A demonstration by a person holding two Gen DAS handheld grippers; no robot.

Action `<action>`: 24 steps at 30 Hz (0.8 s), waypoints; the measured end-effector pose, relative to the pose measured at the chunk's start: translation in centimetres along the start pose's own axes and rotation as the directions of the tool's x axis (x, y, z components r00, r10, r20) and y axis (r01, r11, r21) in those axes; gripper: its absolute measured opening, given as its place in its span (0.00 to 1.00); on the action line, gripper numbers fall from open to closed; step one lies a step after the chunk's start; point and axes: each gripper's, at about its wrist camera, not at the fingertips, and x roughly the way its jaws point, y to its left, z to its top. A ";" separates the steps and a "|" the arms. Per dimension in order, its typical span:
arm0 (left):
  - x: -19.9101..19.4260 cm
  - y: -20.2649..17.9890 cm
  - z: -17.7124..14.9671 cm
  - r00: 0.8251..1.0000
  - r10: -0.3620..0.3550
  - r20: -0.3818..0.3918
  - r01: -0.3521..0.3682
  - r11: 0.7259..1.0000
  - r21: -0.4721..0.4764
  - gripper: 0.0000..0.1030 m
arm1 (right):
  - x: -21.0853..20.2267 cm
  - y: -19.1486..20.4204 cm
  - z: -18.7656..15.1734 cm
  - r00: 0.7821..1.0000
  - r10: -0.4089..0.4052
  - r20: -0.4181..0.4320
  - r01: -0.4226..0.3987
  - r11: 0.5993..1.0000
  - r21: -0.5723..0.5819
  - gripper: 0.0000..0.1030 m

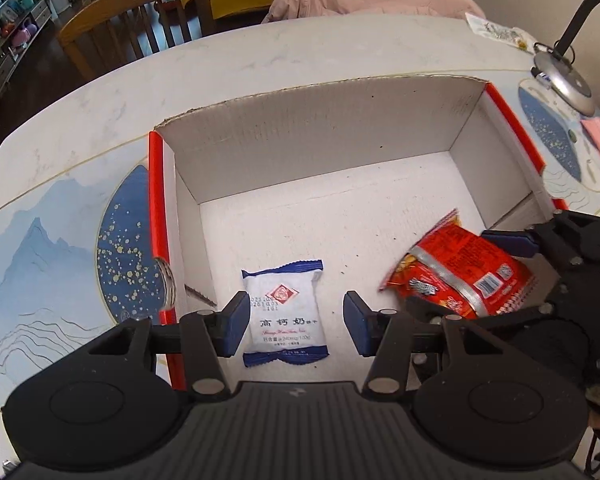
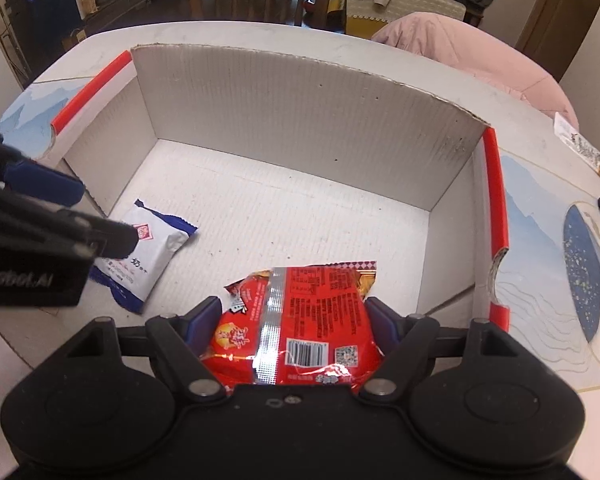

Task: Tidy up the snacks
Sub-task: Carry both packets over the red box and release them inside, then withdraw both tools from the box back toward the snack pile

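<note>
Box: an open white corrugated cardboard box with red edges (image 1: 312, 152) is set on the pale marble-patterned desk (image 1: 112, 92).
White packet: a white and blue plastic snack packet (image 1: 286, 312) is lying flat on the box floor, between the blue pads of the left hand-held gripper (image 1: 296, 324).
Left hand-held gripper: released; a gap is seen at the right pad.
Red packet: a red foil snack packet (image 2: 296, 320) is grasped between the pads of the right hand-held gripper (image 2: 296, 328), low inside the box, right of the white packet.
</note>
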 end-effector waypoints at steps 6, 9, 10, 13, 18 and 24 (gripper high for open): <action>-1.6 0.0 -1.0 1.000 -0.006 0.031 0.006 1.000 -0.012 0.49 | -0.6 -0.3 0.1 1.000 0.007 0.008 -0.007 1.000 -0.012 0.76; -2.6 0.2 -1.6 0.999 -0.011 0.049 0.012 1.000 -0.022 0.49 | -1.4 -0.4 0.1 0.999 0.016 0.029 -0.016 1.000 0.003 0.78; -3.0 0.3 -1.9 0.998 -0.013 0.057 0.015 1.000 -0.023 0.49 | -1.8 -0.5 0.0 0.999 0.021 0.039 -0.022 1.000 0.011 0.78; -4.3 0.6 -2.5 0.997 -0.018 0.081 0.020 0.999 -0.025 0.49 | -3.5 -0.6 -0.1 0.996 0.043 0.078 -0.046 0.998 0.033 0.78; -6.7 1.2 -3.9 0.992 -0.032 0.125 0.036 0.999 -0.025 0.49 | -7.1 -0.1 -0.6 0.986 0.062 0.152 -0.069 0.997 0.042 0.79; -9.7 2.6 -6.1 0.981 -0.063 0.184 0.068 0.997 -0.022 0.49 | -11.2 1.9 -1.4 0.970 0.067 0.233 -0.080 0.996 0.048 0.82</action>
